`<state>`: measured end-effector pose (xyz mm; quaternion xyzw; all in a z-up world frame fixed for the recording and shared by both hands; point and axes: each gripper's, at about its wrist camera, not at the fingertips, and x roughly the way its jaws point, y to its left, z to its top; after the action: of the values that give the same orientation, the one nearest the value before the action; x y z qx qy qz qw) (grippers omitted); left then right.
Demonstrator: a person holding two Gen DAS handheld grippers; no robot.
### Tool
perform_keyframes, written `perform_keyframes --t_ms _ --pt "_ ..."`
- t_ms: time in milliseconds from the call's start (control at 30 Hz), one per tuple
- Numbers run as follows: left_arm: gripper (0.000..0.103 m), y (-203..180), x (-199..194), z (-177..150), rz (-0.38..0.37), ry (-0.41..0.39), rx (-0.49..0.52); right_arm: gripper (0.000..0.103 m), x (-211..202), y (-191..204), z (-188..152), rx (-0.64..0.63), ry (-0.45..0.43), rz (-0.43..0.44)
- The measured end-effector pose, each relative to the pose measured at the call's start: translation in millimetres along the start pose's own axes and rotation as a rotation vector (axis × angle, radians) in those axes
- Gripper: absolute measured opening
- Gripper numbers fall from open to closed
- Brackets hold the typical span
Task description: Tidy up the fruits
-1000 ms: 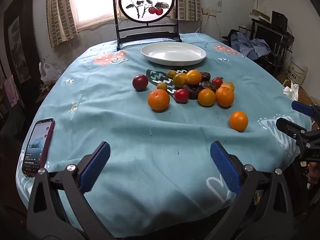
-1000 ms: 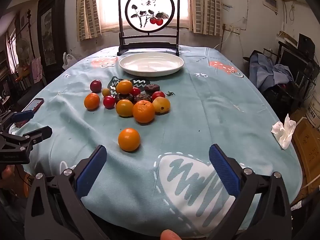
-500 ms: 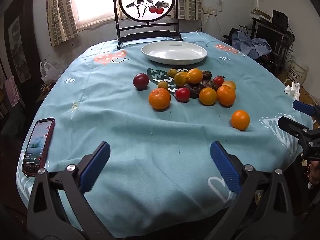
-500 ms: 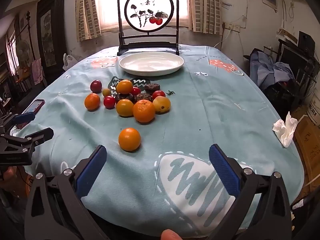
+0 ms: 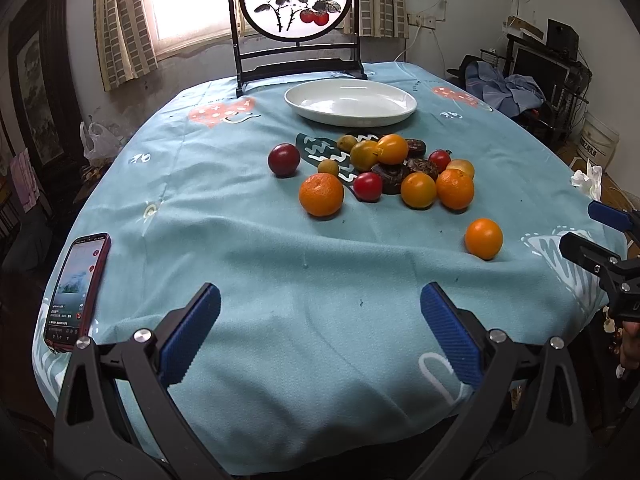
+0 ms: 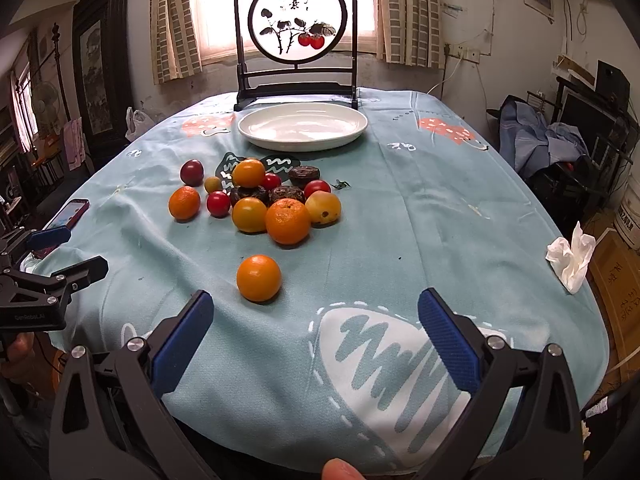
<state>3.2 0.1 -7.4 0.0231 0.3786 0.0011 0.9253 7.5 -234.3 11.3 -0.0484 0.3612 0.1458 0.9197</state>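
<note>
At mid-frame the fruit pile (image 5: 384, 172) lies loose below the empty plate (image 5: 350, 102), one stray orange (image 6: 258, 278) low and apart, and both the left gripper (image 5: 320, 328) and right gripper (image 6: 316, 332), jaws apart and empty, have edged slightly closer since a second ago, so sorting hasn't begun.

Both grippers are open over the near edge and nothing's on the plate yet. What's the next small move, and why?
Probably ease the right gripper forward and slightly left to straddle the lone orange. It sits apart from the fruit pile, nearest that gripper, with bare cloth around it. The white plate beyond is empty, and the jaws already stand wide.
</note>
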Motion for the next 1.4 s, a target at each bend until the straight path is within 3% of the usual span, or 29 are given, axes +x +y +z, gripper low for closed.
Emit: perform_keyframes --t_ms 1400 --pt "0.101 4.3 8.4 -5.8 -0.001 0.023 -0.006 0.102 5.2 1.0 -2.6 0.010 0.010 0.011"
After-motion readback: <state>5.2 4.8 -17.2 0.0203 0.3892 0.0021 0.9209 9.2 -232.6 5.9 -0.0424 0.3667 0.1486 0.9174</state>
